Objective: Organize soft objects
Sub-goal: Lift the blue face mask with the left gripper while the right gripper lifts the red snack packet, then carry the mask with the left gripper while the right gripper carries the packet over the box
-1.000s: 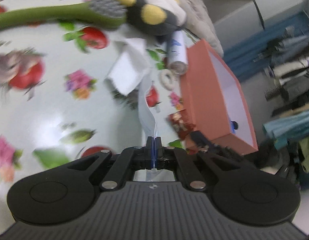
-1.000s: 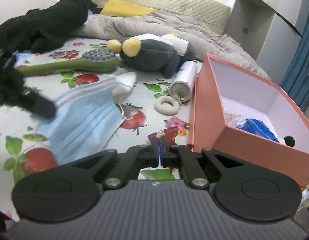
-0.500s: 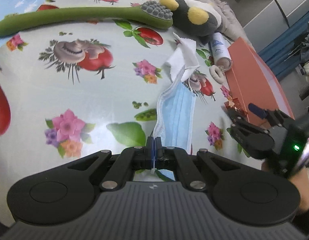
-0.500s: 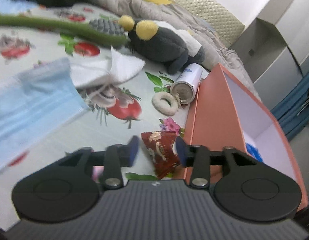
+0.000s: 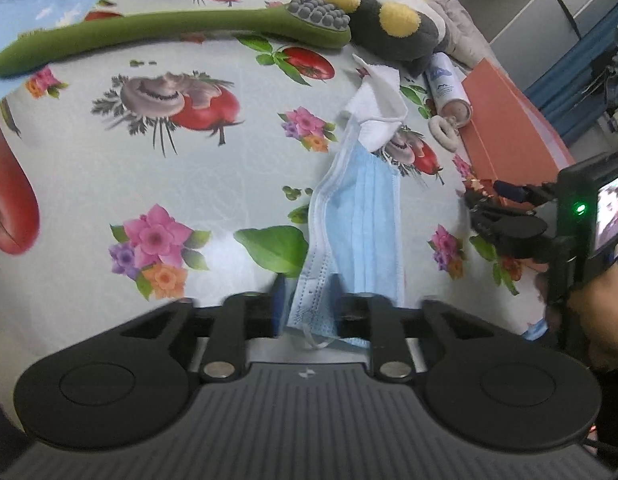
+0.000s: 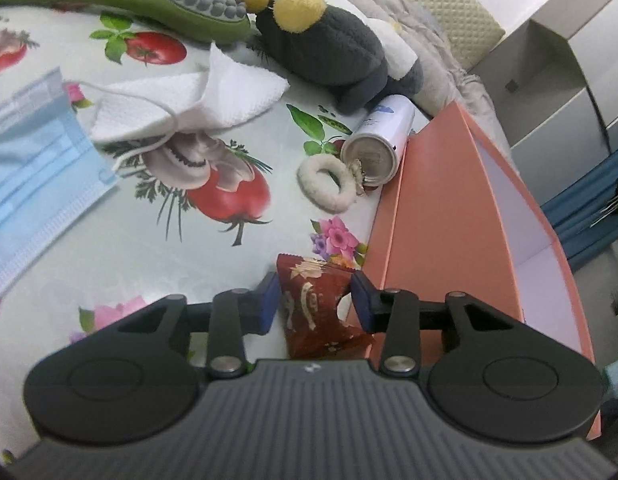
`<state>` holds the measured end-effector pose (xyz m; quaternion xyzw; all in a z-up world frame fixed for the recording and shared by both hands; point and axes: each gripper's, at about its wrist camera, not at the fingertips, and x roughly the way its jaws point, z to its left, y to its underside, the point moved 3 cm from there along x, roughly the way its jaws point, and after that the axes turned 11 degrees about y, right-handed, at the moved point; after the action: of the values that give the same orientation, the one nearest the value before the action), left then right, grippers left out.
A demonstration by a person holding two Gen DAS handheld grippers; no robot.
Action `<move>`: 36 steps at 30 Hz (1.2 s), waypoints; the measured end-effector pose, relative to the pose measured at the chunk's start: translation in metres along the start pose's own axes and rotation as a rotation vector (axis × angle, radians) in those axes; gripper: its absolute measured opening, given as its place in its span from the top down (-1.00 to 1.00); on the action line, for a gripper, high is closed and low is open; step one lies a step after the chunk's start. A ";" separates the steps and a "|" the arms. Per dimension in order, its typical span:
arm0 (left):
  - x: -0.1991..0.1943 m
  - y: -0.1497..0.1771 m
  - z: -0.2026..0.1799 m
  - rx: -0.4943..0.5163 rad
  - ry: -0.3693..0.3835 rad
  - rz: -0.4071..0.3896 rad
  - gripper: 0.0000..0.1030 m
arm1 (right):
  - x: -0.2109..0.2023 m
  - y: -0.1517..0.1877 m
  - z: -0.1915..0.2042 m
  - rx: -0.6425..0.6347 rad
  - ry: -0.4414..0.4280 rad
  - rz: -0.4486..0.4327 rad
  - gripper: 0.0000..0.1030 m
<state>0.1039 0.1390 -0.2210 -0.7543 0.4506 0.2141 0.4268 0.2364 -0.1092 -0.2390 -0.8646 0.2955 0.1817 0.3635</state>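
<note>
On a flowered cloth, a green brush lay far left at the back, with a grey plush toy beside its head and a white cloth in front of the toy. The left gripper had just been opening, its jaws now apart with the near end of a blue mask lying loose between them. Further right, the right gripper had just been closing, its jaws astride a red packet, with contact unclear, just beside an orange box, with a white ring and a can behind.
</note>
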 end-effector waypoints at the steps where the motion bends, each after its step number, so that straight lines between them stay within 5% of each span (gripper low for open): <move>1: 0.000 0.000 -0.002 0.010 -0.003 0.004 0.22 | -0.001 -0.001 0.000 0.006 -0.007 -0.003 0.33; 6: -0.002 -0.002 -0.010 0.027 0.008 -0.004 -0.04 | -0.016 -0.002 -0.004 0.047 -0.070 -0.020 0.35; 15: 0.013 -0.005 -0.036 0.132 0.015 -0.015 -0.42 | -0.045 0.008 -0.016 0.296 -0.344 0.056 0.35; 28: 0.059 0.001 -0.057 0.404 -0.165 -0.018 -0.50 | -0.037 0.033 -0.024 0.374 -0.426 0.099 0.26; 36: 0.066 0.003 -0.061 0.436 -0.173 0.020 -0.35 | -0.027 0.043 -0.020 0.398 -0.456 0.116 0.27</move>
<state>0.1303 0.0544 -0.2354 -0.6185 0.4555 0.1798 0.6146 0.1907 -0.1381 -0.2336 -0.6951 0.2850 0.3302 0.5715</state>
